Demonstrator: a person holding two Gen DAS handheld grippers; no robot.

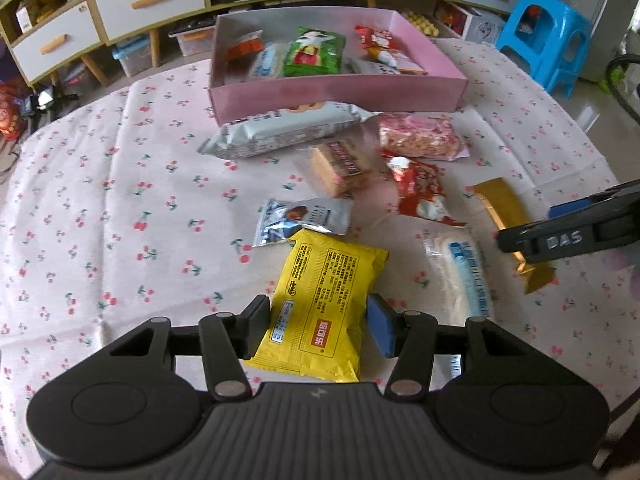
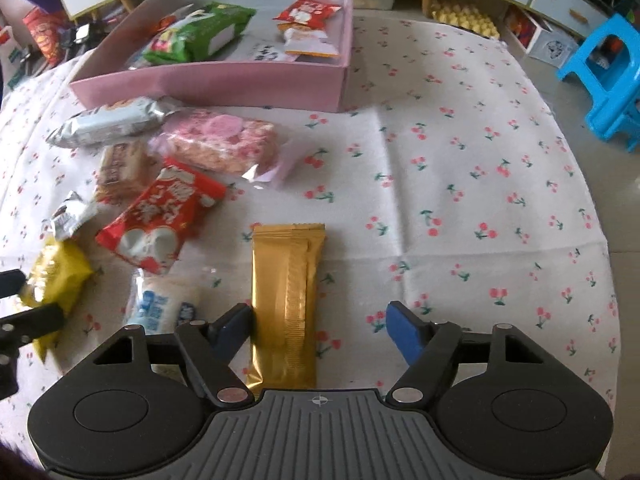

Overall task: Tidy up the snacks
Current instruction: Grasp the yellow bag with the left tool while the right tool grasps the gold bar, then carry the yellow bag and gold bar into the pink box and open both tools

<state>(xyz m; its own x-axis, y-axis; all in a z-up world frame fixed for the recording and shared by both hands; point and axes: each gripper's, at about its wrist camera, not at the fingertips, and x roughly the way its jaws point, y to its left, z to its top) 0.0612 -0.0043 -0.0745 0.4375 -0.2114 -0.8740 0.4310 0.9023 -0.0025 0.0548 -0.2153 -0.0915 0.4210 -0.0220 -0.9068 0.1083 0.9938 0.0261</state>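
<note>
1. Yellow packet [image 1: 320, 304] sits between the fingers of the left gripper [image 1: 316, 326], which is held low over the tablecloth [image 1: 120, 200] and points toward the pink box [image 1: 336, 92]. Both pads touch the packet's sides, so the jaws are pinching it.
2. Right gripper [image 2: 320, 330] is also low over the cloth, aimed at the pink box [image 2: 224, 80]. Its jaws are spread wide. The left pad [image 2: 234, 328] touches the gold packet [image 2: 286, 304], while the right pad stands well apart from it.
3. Writing: the yellow packet carries dense black print too small to read and an orange label with characters I cannot make out. In the left view the right gripper's finger [image 1: 568, 236] shows the letters "DAS".
4. Gold packet lies lengthwise between the right gripper's fingers, on the near side of the pink box and well apart from it.
5. Between the box and the grippers lie loose snacks: a silver packet [image 1: 288, 130] just beside the box's near wall, a pink rice bar [image 2: 220, 144], a brown wafer [image 1: 344, 164], a red packet [image 2: 160, 220], a small silver pouch [image 1: 300, 220] touching the yellow packet's far end, and a clear white-and-blue packet [image 1: 464, 276].
6. Inside the box lie a green packet [image 2: 200, 32], a red-and-white packet [image 2: 306, 14] and others.
</note>
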